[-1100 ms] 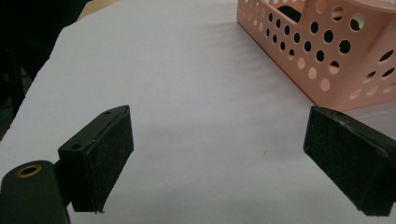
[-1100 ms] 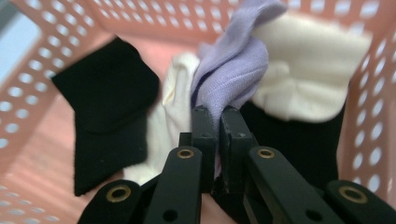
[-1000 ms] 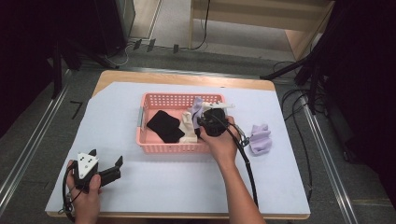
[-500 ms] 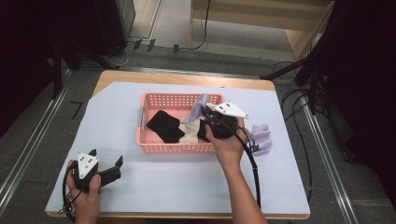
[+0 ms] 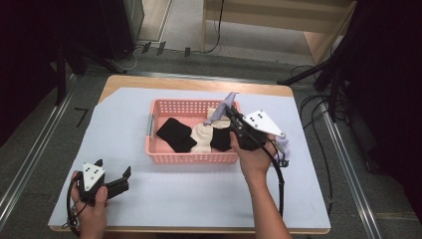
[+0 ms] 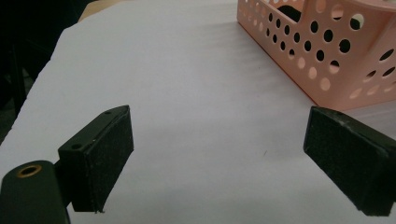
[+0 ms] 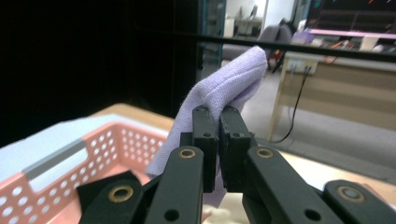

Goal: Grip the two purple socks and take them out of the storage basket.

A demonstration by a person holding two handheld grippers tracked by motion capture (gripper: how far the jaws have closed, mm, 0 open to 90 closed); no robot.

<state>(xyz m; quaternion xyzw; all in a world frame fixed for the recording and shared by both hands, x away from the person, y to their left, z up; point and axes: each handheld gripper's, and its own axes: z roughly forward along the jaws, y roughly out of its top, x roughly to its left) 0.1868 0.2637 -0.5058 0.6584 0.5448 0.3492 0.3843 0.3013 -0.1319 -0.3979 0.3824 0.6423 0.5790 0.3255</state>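
High view: a pink basket with perforated walls stands near the middle of a table covered by a pale sheet. Inside the basket lie a black cloth, a cream cloth and a second dark piece beside it. The right gripper is held above the basket's right end, jaws clamped on a lilac cloth, which hangs lifted above the basket contents. A second lilac cloth lies on the table just right of the basket, partly hidden by the hand.

The left gripper rests at the near left part of the table, well apart from the basket, jaws spread with nothing between them.

Right gripper view: the two jaws are pressed together on a fold of the lilac cloth, which rises above the jaw tips and drapes down on the left side. The basket rim lies below and to the left.

Left gripper view: the two pads stand wide apart over the bare sheet; a corner of the basket sits at upper right
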